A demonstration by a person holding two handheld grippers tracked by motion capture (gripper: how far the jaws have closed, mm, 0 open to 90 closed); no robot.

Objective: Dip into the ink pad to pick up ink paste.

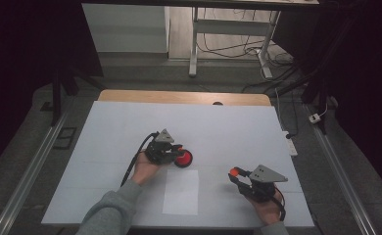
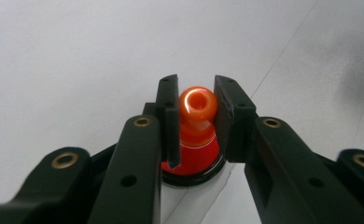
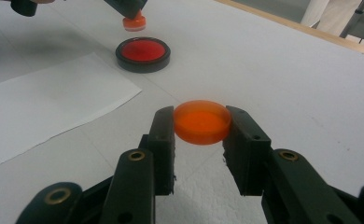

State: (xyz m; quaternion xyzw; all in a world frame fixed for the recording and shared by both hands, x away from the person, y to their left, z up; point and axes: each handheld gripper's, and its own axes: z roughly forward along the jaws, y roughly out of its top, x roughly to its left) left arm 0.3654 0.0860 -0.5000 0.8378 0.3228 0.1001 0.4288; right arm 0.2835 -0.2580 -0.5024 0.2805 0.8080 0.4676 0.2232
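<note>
Holding: left claw (image 2: 196,119) clamps orange stamp (image 2: 197,122) above red ink pad (image 3: 143,53); right claw (image 3: 202,126) grips orange lid (image 3: 202,121). Pad uncovered; white sheet (image 1: 180,192) seemingly unstamped.

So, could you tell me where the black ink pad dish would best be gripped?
Probably across its low black rim, coming from above with jaws either side: the ink pad dish is a flat, round disc lying on the table, so only its outer edge offers opposing faces.
</note>
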